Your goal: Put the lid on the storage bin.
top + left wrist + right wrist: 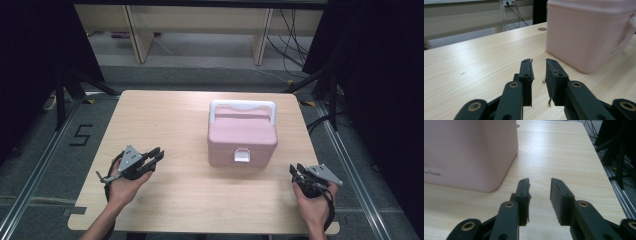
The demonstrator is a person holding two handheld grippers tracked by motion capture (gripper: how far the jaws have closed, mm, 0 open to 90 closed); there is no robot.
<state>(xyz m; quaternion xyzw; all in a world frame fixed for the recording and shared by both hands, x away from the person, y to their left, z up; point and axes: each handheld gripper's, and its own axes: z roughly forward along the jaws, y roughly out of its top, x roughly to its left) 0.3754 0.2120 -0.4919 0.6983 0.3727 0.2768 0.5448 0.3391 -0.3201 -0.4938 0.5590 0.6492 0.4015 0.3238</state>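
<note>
Centrally, right of the middle of the high view, I see the pink box standing on the wooden table, lid down, white handle upright. My left gripper, lower left, has its jaws parted with nothing between. My right gripper, lower right, is likewise spread and empty, clear of the box.

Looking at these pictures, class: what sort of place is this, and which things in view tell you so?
Probably a lab or recording room, not a home. A bare wooden table holds a pink box, dark curtains hang at both sides, cables trail across the floor, and a taped number 5 marks the floor.
</note>
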